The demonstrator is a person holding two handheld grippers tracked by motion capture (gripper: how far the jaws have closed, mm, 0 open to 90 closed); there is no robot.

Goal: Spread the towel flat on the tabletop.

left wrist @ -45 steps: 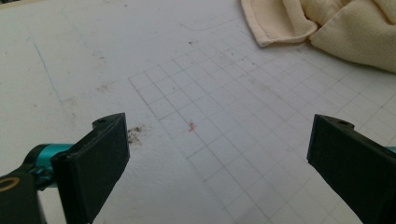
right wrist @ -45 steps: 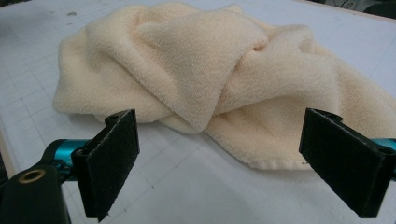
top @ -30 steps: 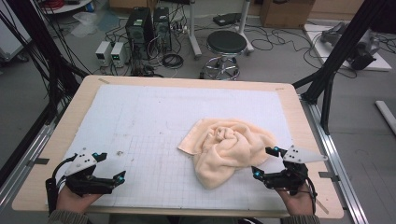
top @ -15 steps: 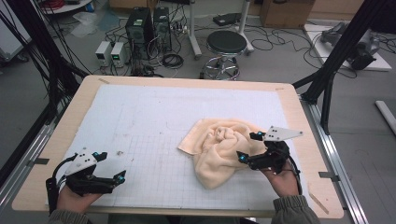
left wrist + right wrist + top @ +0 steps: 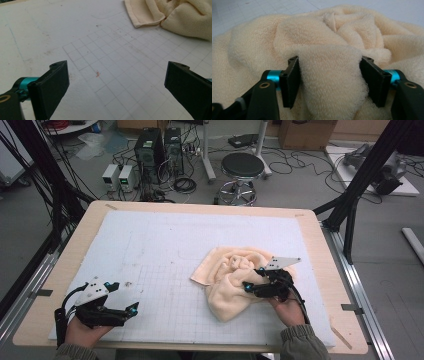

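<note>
On the table (image 5: 320, 270), a pale wooden top is covered by a white mat (image 5: 165, 250) ruled with a faint grid, scuffed and speckled. Behind the table, a grey floor is seen with a black round stool (image 5: 242, 166), computer towers (image 5: 159, 147) and trailing cables. Between the fingers (image 5: 290, 80) of the right gripper (image 5: 254, 281), a thick fold of the cream terry towel (image 5: 231, 280) is enclosed; the jaws have just been closing, both pads met by the soft, looped pile. The towel lies crumpled in rounded folds. The left gripper (image 5: 131, 309) is held with fingers (image 5: 51, 87) wide apart over bare mat, the towel's hemmed corner well beyond them.
</note>
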